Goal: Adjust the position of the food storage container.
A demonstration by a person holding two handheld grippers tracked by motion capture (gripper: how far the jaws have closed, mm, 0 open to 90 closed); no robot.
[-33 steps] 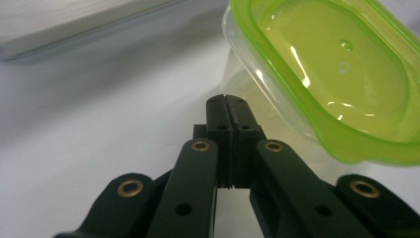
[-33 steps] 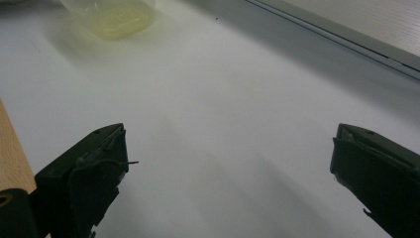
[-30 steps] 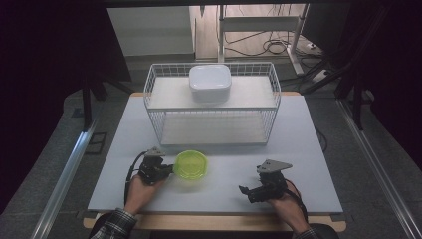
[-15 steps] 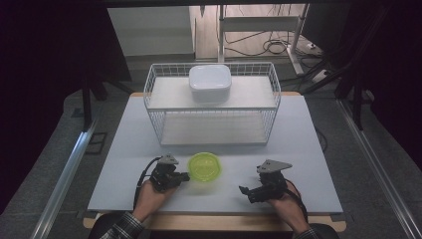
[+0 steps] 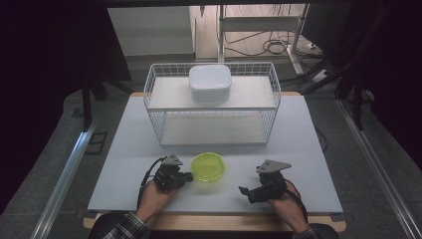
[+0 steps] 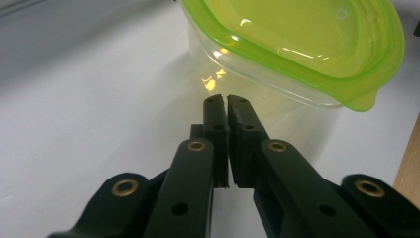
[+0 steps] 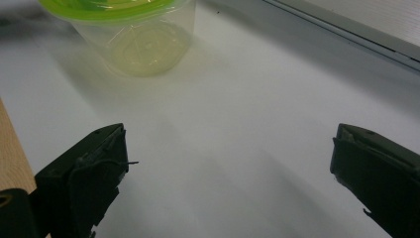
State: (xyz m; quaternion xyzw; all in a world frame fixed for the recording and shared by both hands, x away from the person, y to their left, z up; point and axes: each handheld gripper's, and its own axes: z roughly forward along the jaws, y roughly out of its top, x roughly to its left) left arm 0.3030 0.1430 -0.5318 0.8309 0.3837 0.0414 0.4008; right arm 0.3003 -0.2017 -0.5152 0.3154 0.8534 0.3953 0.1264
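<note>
A clear tub with a lime-green lid [image 5: 209,167] stands on the white table near its front edge. My left gripper [image 5: 188,176] lies just left of the tub and points at it. In the left gripper view the gripper [image 6: 227,100] is shut, and its jaws have just eased a hair apart with nothing between them. Its tips sit against the tub [image 6: 297,54], under the lid's rim. My right gripper [image 5: 247,192] rests to the tub's right, apart from it. In the right gripper view the gripper [image 7: 228,153] is wide open and empty, with the tub [image 7: 136,34] farther off.
A white wire basket [image 5: 154,107] stands on its side at the back of the table, its open face toward me. A white lidded box [image 5: 209,82] sits on top of it. The table's wooden front edge [image 5: 214,221] runs just below my hands.
My left gripper slid to the right, and the green-lidded tub shifted right ahead of it, toward the table's middle. The right gripper stayed put.
</note>
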